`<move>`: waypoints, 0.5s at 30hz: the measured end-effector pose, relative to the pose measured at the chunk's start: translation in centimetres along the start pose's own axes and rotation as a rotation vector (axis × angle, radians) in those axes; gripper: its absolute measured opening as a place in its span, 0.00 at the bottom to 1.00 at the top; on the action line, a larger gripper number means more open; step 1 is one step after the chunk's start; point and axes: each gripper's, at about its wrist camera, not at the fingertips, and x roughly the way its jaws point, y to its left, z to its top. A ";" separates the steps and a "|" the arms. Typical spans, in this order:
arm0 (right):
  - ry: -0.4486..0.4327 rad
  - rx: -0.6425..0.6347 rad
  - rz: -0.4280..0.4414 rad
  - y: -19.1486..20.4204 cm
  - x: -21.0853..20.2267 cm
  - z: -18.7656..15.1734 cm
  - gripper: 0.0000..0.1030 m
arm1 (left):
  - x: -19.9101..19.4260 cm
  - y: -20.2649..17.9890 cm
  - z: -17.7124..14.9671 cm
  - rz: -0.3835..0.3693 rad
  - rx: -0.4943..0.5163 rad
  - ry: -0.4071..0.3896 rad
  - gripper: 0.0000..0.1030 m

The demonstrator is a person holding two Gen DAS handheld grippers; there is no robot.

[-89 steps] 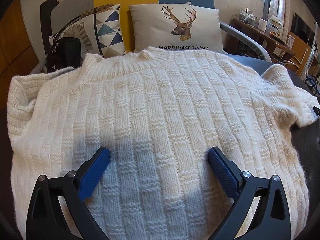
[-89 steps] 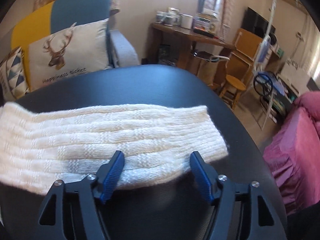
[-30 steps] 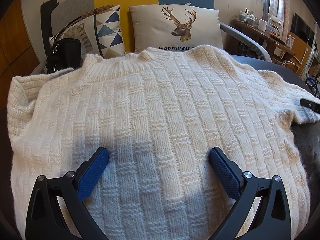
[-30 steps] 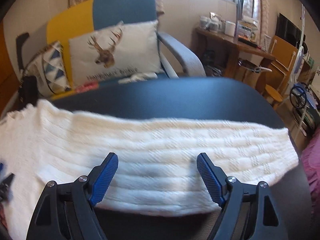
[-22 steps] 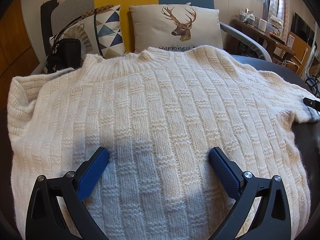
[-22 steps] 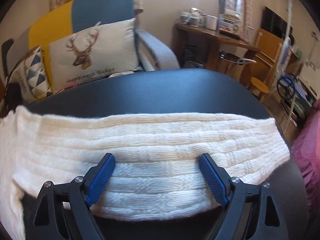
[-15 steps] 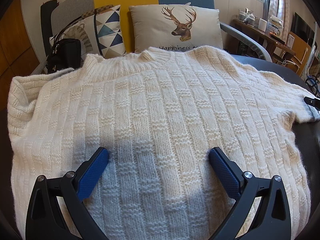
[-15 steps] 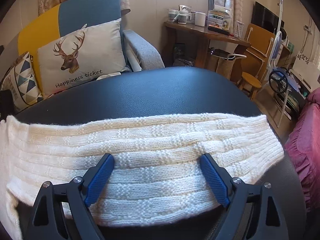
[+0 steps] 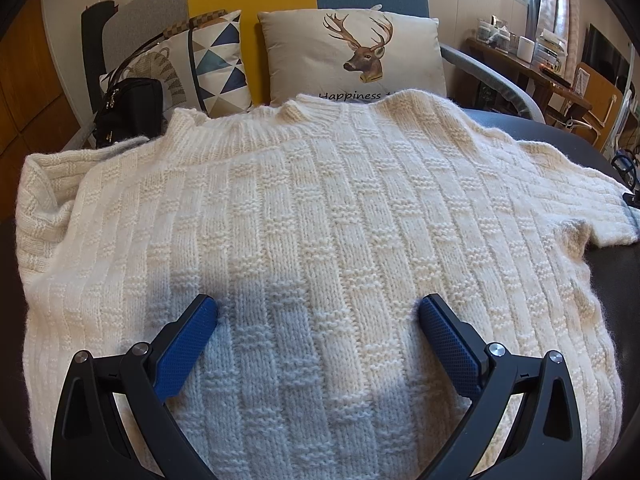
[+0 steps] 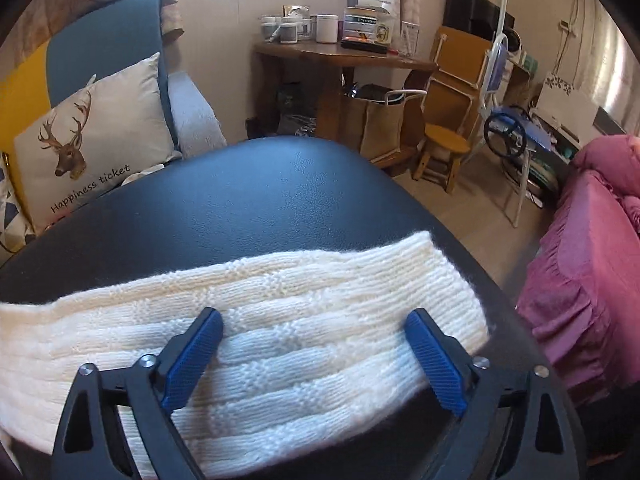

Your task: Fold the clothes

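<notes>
1. Left gripper [image 9: 318, 316]: jaws wide apart, nothing gripped, poised over body of cream basket-knit wool sweater [image 9: 320, 216].
2. Sweater spread flat on black tabletop [image 10: 256, 200], collar twd deer-print cushion [image 9: 352, 56].
3. Right gripper [image 10: 314, 330]: jaws opening, pads straddling sweater's sleeve [image 10: 320, 292] w/o pinching it.

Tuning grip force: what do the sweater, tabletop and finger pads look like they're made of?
Sweater: cream chunky knit, probably wool or acrylic; raised basket-weave blocks, fuzzy halo along its edges. Tabletop: dark, faintly pebbled with soft sheen, likely leatherette or textured plastic. Finger pads: blue, finely cross-hatched, rubbery looking, on black matte plastic arms.
</notes>
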 end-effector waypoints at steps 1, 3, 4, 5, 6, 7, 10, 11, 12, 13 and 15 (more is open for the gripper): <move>0.006 0.008 -0.006 0.1 -0.1 0.1 0.95 | 0.0 0.0 0.0 0.000 0.000 0.000 1.00; 0.017 0.026 -0.038 0.4 -0.6 0.3 0.93 | 0.0 0.0 0.0 0.000 -0.001 -0.001 1.00; 0.010 0.030 -0.060 0.8 -1.4 0.2 0.91 | 0.0 0.0 0.0 0.000 -0.001 -0.001 1.00; -0.007 0.021 -0.060 1.7 -2.3 -0.1 0.89 | 0.0 0.0 0.0 0.000 -0.001 -0.001 1.00; -0.029 -0.005 -0.021 3.3 -3.5 -0.5 0.89 | 0.0 0.0 0.0 -0.001 -0.001 -0.001 1.00; -0.052 -0.037 0.030 5.2 -4.8 -0.8 0.89 | 0.0 0.1 0.0 -0.002 -0.002 0.000 1.00; -0.096 -0.178 0.239 12.3 -8.6 -2.7 0.89 | 0.0 0.1 0.0 -0.007 -0.004 0.002 1.00; -0.098 -0.232 0.307 14.9 -9.5 -3.6 0.89 | 0.0 0.1 0.0 -0.009 -0.005 0.003 1.00; -0.087 -0.301 0.359 17.7 -10.3 -4.6 0.89 | 0.0 0.1 0.1 -0.010 -0.007 0.004 1.00; -0.072 -0.378 0.406 20.7 -10.9 -5.6 0.89 | 0.0 0.2 0.1 -0.012 -0.008 0.005 1.00; -0.069 -0.493 0.442 25.0 -11.4 -7.5 0.89 | -0.1 0.2 0.1 -0.016 -0.011 0.006 1.00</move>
